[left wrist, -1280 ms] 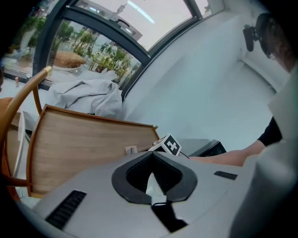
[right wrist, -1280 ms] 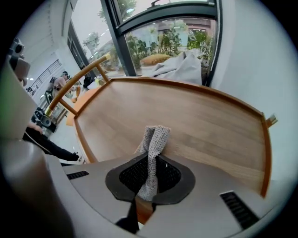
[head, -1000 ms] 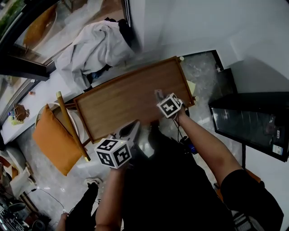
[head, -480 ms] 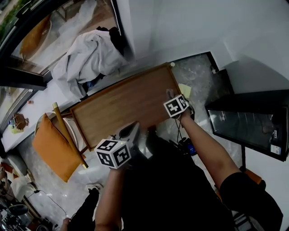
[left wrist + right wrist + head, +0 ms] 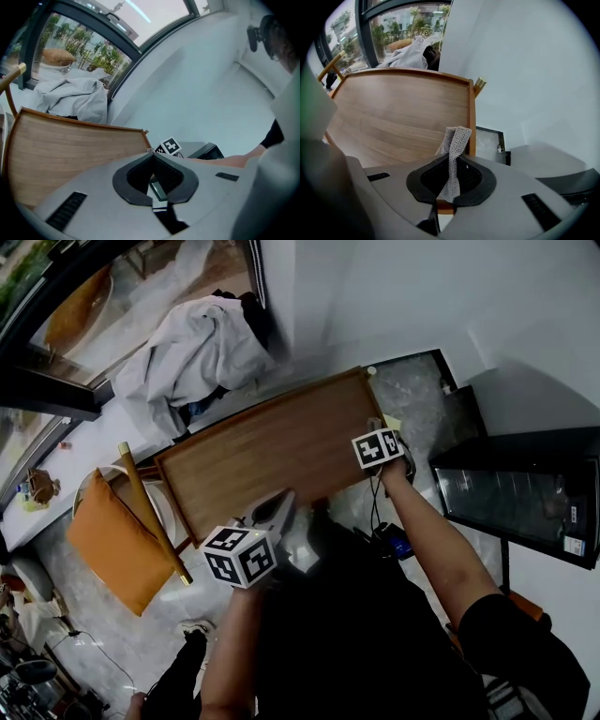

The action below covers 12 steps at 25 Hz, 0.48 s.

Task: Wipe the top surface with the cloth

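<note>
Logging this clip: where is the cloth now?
Right gripper view: the cloth is clamped in the right gripper, by the right-hand rim of the wooden top.

The surface (image 5: 262,451) is warm brown wood with fine, paler grain running along it and a redder rim. The cloth (image 5: 454,140) is light grey with a small woven texture. The right gripper (image 5: 451,161) and the left gripper (image 5: 152,161) are matte grey with black ribbed fingers (image 5: 471,180). Their cubes (image 5: 378,448) carry black-and-white square markers. The cushion (image 5: 108,545) is orange, the heaped sheet (image 5: 202,352) off-white, the floor (image 5: 412,395) mottled grey, and the cabinet (image 5: 525,493) glossy black.
</note>
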Motion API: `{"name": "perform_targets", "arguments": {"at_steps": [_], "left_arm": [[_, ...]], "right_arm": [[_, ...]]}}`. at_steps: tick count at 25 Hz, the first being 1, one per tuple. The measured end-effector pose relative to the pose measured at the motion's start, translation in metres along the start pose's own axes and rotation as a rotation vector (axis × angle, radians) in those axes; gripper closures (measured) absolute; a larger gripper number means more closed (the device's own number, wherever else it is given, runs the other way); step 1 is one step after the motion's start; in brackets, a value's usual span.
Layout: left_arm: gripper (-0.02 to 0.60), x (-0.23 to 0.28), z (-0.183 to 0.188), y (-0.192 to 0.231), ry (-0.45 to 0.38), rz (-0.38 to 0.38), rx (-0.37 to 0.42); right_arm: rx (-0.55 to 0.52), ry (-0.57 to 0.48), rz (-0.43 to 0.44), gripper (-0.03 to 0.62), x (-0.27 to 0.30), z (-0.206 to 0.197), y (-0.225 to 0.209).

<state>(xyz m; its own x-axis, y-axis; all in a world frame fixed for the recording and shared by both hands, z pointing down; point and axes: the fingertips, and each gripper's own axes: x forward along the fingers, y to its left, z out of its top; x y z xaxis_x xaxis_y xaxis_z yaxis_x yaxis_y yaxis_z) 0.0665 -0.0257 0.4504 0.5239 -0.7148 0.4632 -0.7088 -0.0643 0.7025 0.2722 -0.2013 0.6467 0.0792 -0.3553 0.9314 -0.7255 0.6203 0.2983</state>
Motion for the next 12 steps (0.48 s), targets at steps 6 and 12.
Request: {"name": "perform_targets", "arguments": {"at_steps": [6,12], "left_arm": [[0.571,-0.071,-0.001,0.042,-0.032,0.017,-0.028],[0.571,-0.17,0.0,0.097,-0.088,0.112,0.006]], "right_arm": [[0.016,-0.134,0.101,0.557,-0.051,0.028,0.066],[-0.123,-0.185,0.562,0.557,-0.118,0.055,0.272]]}}
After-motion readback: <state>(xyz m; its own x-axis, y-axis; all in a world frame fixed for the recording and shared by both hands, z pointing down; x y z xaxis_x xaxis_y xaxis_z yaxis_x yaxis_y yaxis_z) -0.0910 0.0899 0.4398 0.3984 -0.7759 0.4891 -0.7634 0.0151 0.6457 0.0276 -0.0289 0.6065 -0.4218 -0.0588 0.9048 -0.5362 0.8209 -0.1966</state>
